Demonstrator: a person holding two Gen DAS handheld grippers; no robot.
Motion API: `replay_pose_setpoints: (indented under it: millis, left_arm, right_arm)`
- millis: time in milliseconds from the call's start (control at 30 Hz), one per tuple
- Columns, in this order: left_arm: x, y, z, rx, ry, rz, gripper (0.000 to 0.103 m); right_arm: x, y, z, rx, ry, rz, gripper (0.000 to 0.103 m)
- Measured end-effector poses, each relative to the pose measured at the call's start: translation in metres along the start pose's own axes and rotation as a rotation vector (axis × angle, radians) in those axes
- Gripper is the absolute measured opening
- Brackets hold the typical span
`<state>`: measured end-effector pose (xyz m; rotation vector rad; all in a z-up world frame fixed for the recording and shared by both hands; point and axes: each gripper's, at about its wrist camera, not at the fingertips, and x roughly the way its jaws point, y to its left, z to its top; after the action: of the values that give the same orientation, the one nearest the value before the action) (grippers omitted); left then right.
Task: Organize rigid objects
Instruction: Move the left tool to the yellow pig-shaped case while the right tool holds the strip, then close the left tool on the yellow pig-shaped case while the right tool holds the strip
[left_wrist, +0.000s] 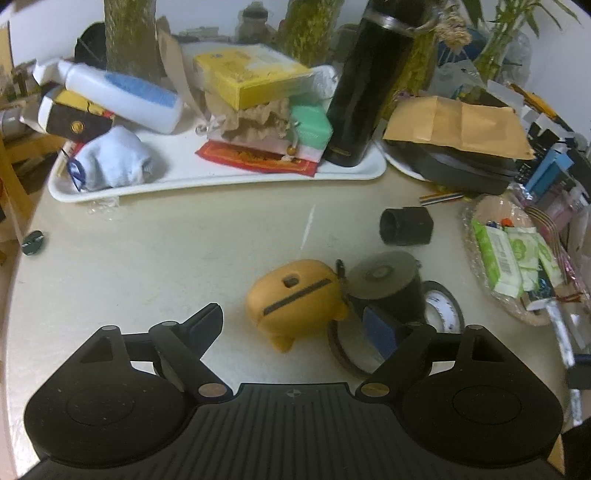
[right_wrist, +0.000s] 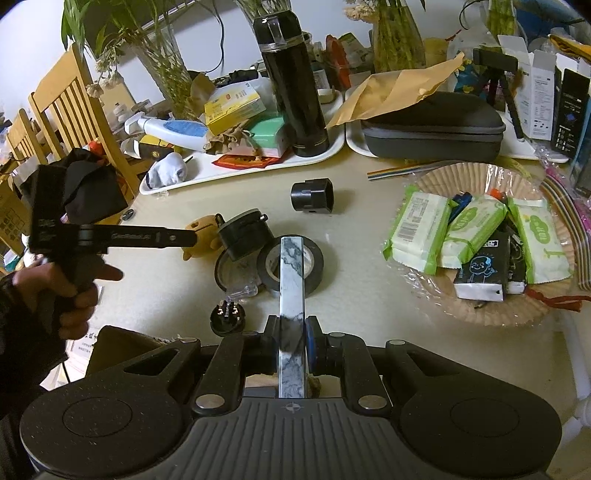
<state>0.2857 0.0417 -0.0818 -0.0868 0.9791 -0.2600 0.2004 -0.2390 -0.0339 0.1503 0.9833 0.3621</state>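
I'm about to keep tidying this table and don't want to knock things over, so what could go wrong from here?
1. The left tongs are open around the yellow case, which touches the black tin; closing or lifting could nudge the tin and the tape rolls beside it.
2. The right tongs grip the long marble bar near one end; it could pivot or slip.
3. The bar's far end hangs over the black tape roll and might clip it.

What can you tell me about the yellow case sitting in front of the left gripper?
The yellow case looks like soft rubbery silicone, rounded, with a dark slit, a small square opening and stubby feet. It lies tilted on the table, ungripped between the open fingers of the left gripper, and appears to touch the black round container beside it.
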Motion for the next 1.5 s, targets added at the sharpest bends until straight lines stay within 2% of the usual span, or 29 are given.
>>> replay_pose_setpoints:
  millis: [467,567,967,1500]
  left_arm:
    - [0.038,0.017,0.009,-0.079,0.033,-0.086,0.081]
    - [0.041,0.021,0.011,-0.114,0.038,-0.136,0.066]
    - [0.028,0.019,0.013,-0.125,0.018,-0.072,0.065]
    - [-0.043,-0.011,0.016,-0.042,-0.099,0.033,0.065]
  right_arm:
    - [0.001,-0.001,0.003,0.001,-0.002,0.002,0.017]
    - [0.001,0.0,0.003,-0.001,-0.004,0.0,0.017]
    - [0.0,0.0,0.003,0.0,-0.007,0.0,0.017]
    - [-0.001,0.003,0.002,-0.009,-0.02,-0.014,0.017]
